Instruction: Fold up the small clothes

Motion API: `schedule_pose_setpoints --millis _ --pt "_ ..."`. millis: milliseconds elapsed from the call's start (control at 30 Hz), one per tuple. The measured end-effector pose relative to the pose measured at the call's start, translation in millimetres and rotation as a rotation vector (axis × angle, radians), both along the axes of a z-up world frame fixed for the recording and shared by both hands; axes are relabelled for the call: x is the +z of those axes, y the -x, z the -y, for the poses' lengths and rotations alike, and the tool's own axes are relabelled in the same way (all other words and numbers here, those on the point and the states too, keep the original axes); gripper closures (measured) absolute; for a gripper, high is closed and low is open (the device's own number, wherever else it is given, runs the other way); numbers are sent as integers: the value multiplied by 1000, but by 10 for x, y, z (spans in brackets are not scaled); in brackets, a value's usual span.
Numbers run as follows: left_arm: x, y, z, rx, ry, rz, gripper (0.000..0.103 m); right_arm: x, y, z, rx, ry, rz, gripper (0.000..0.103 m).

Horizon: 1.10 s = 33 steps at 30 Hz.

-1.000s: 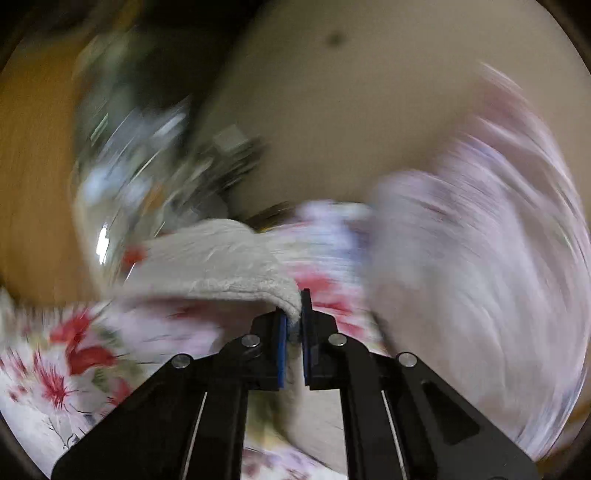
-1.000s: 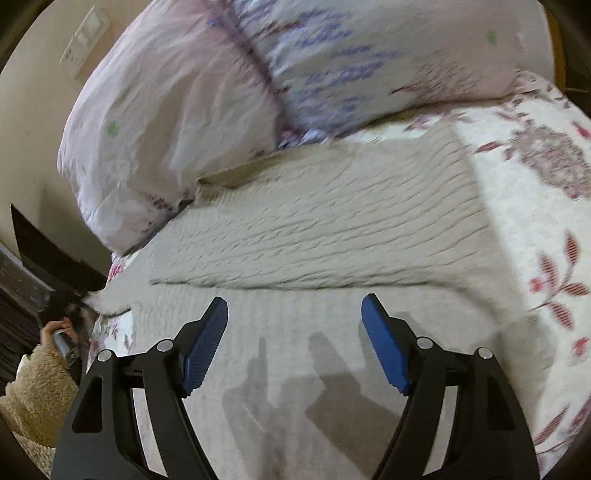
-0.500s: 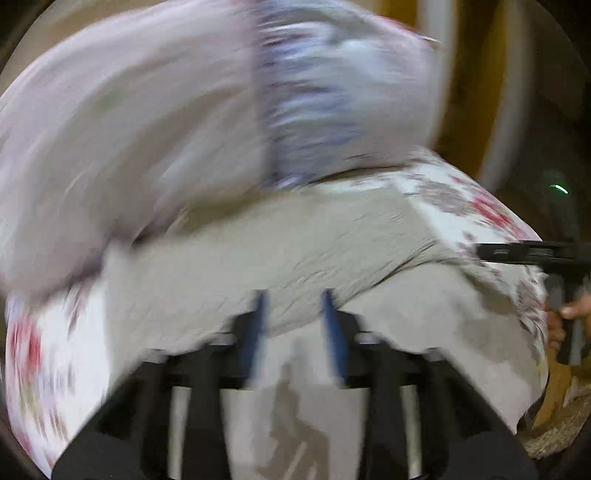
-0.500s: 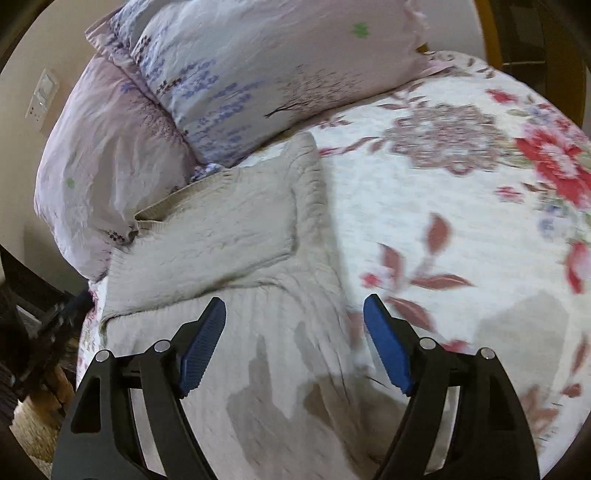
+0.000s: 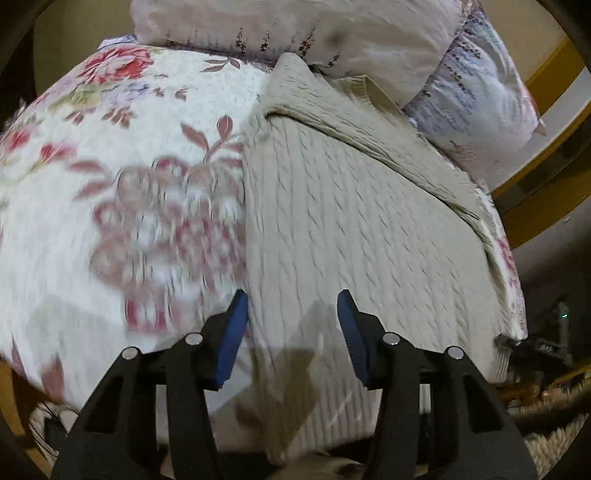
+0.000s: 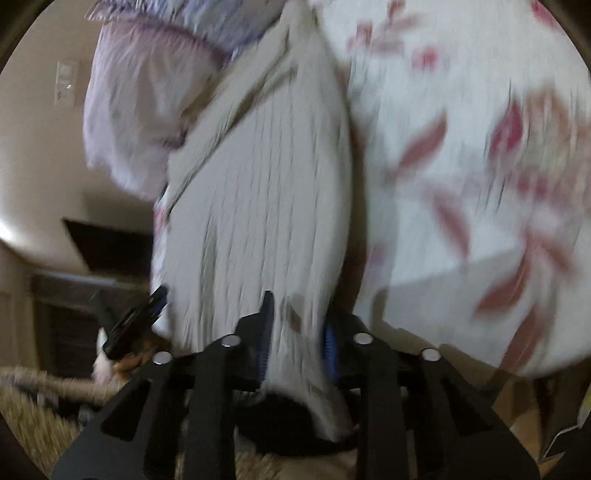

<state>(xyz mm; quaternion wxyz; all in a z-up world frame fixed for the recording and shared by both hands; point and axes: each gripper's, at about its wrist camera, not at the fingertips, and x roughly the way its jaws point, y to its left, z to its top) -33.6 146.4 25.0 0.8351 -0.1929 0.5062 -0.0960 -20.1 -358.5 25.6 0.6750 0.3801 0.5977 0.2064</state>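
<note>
A beige cable-knit sweater (image 5: 362, 229) lies flat on a floral bedspread (image 5: 110, 184), with one sleeve folded across its upper part. My left gripper (image 5: 291, 325) is open and empty, just above the sweater's near left edge. In the blurred right wrist view the sweater (image 6: 266, 206) runs away from the camera. My right gripper (image 6: 295, 332) has its jaws closing around the sweater's near hem, with cloth between the blue pads (image 6: 328, 347). The other gripper (image 6: 136, 321) shows at the left by the sweater's far corner.
Two pale floral pillows (image 5: 332, 29) lie against the sweater's top end. A wooden bed frame (image 5: 546, 184) runs along the right. The bed's near edge is just under both grippers. A wall with a switch plate (image 6: 66, 81) and a dark cabinet (image 6: 85, 325) stand to the left.
My left gripper let go of the sleeve, opened and swung round to the sweater's near edge. My right gripper dropped to the hem and its jaws narrowed around the cloth.
</note>
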Motion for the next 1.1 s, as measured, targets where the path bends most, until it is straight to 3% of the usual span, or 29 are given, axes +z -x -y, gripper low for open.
schedule_pose_setpoints --millis 167,233,267,367,533,633,667,700,767,800,833,867,967,1100 --pt "-36 185 93 -12 69 -37 66 -25 47 -130 74 -49 -19 94" --pt "-83 205 125 -35 110 -79 92 37 -34 -183 93 -63 20 95" --pt "-124 181 163 -44 138 -111 92 80 -102 -203 96 -72 42 95" --pt "-73 -12 226 -59 205 -98 94 291 -430 -218 75 -110 145 95" --pt "504 -986 -59 -27 259 140 94 638 -1300 -67 -58 -161 337 95" --pt "817 -1707 -122 4 182 262 92 718 -1906 17 -181 -133 410 94" --pt "862 -2000 -100 18 148 277 89 683 -2132 53 -236 -90 411 90" --pt "844 -2163 -104 26 145 262 84 621 -2303 70 -276 -53 397 64" --pt "751 -2431 -121 67 119 201 55 428 -2609 56 -312 9 300 15" --pt "714 -2485 -154 116 60 171 27 380 -2655 47 -321 22 262 16" --pt "678 -2464 -206 148 20 160 19 352 -2628 62 -326 7 248 16" --pt "632 -2417 -270 147 30 161 19 363 -2568 71 -316 -17 263 12" --pt "374 -2341 -399 137 68 81 20 437 -2365 124 -288 57 311 10" --pt "10 -2372 -283 97 115 -23 30 264 -2214 343 -338 11 247 10"
